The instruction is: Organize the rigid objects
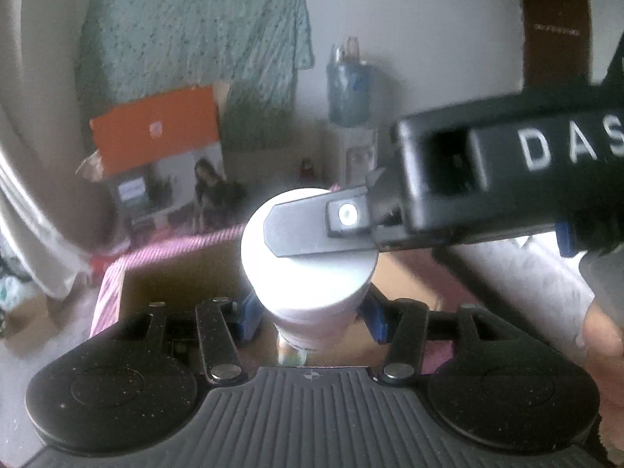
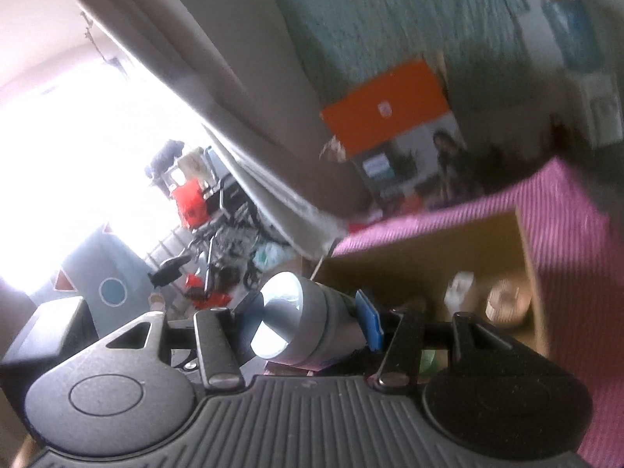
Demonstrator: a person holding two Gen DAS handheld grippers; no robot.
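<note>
My left gripper [image 1: 310, 318] is shut on a white bottle with a wide white cap [image 1: 308, 269], held above an open cardboard box with pink striped sides [image 1: 113, 277]. My right gripper [image 2: 308, 323] is shut on the same bottle's cap [image 2: 296, 323], seen sideways in the right wrist view. In the left wrist view one of the right gripper's fingers [image 1: 308, 230] lies across the cap top. The box [image 2: 565, 234] shows in the right wrist view with small items on its brown floor.
An orange and white carton [image 1: 156, 136] leans against the wall behind the box. A blue pen holder [image 1: 349, 93] stands on a white stand. A teal cloth [image 1: 195, 27] hangs on the wall. A curtain [image 2: 218, 117] and bright window lie left.
</note>
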